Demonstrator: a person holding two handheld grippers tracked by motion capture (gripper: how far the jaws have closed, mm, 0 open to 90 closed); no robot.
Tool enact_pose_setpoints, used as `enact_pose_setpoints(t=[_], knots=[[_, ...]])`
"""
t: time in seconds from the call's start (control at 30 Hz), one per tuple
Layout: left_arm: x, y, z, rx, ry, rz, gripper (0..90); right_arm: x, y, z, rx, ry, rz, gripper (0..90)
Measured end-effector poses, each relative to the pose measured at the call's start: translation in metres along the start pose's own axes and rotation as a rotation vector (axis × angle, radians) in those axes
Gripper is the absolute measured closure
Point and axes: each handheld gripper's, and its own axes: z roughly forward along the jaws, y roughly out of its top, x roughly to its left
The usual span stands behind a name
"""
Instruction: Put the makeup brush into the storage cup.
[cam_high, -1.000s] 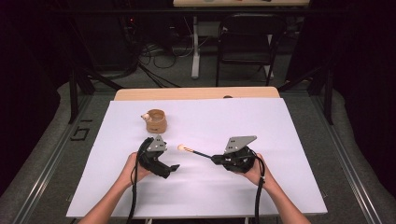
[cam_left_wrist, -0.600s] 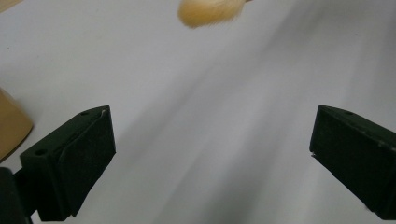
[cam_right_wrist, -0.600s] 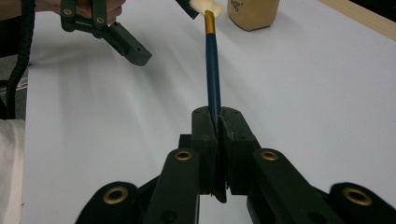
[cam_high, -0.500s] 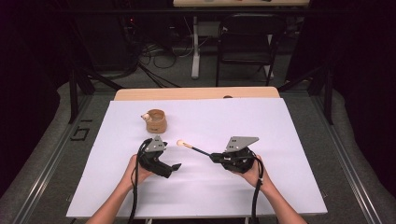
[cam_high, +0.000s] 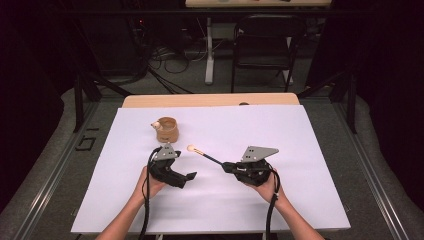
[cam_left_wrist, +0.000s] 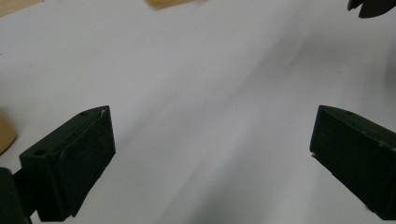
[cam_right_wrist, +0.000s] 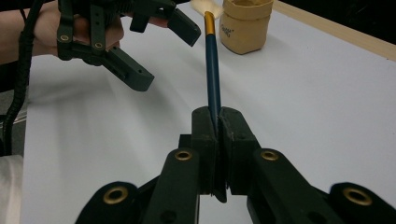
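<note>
Fingers of the right gripper (cam_right_wrist: 218, 122) clamped on the brush (cam_right_wrist: 212, 79) near its tail, tip raised over the table (cam_high: 310, 150) short of the cup (cam_high: 167, 129), left gripper (cam_left_wrist: 212, 154) spread wide and empty; could pivot or slip, gripped so far back.

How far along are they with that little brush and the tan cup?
Done: the right gripper has the brush clamped by its dark handle, lifted off the white table. In hand: its pale tip points toward the open left gripper, which holds nothing. Left, probably: getting the brush into the tan cup, which stands apart behind the left gripper.
</note>
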Motion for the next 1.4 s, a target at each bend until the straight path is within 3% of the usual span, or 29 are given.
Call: enact_pose_setpoints(t=[0.33,0.6,0.83,0.93,1.4], knots=[[0.000,0.004,-0.001,-0.039,0.008,-0.049,0.5,0.003,0.001,0.004,-0.043,-0.021,0.031,84.9],[-0.002,0.007,0.001,-0.066,-0.017,-0.064,7.6,0.006,0.000,0.013,-0.061,-0.024,0.049,84.9],[-0.003,0.011,0.001,-0.102,-0.042,-0.077,17.3,0.010,0.000,0.020,-0.062,-0.036,0.060,84.9],[-0.002,0.011,0.002,-0.120,-0.059,-0.102,21.9,0.010,-0.001,0.024,-0.065,-0.046,0.063,84.9],[-0.002,0.012,0.004,-0.189,-0.052,-0.146,44.7,0.017,-0.008,0.039,-0.028,-0.076,0.075,84.9]])
